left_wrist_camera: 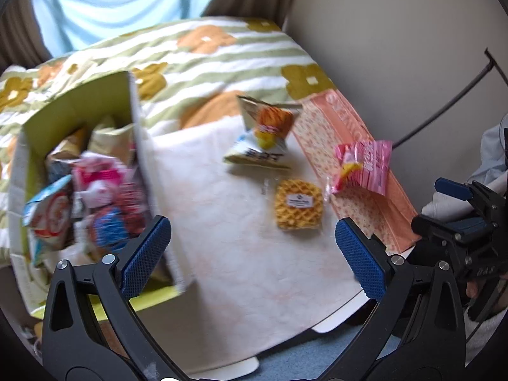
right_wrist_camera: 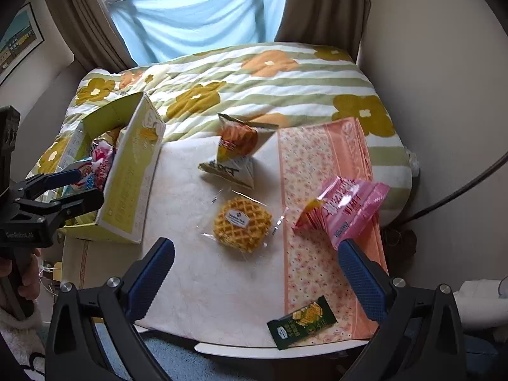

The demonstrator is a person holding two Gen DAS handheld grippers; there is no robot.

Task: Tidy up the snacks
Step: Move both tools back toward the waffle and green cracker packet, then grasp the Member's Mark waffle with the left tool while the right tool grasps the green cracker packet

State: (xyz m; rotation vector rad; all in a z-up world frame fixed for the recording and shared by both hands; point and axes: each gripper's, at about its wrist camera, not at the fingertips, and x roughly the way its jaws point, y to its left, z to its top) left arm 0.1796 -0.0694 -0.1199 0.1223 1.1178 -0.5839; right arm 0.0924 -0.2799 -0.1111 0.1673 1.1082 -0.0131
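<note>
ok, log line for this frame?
left gripper: open, empty | right gripper: open, empty | waffle: on table | box: part-filled

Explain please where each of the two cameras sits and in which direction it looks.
Left wrist: sits on the left gripper, open, looks forward-down at the snack box; the right gripper shows at right.
Right wrist: sits on the right gripper, open, above the table; the left gripper shows at left.
Both share the waffle, pink packet and floral quilt.
</note>
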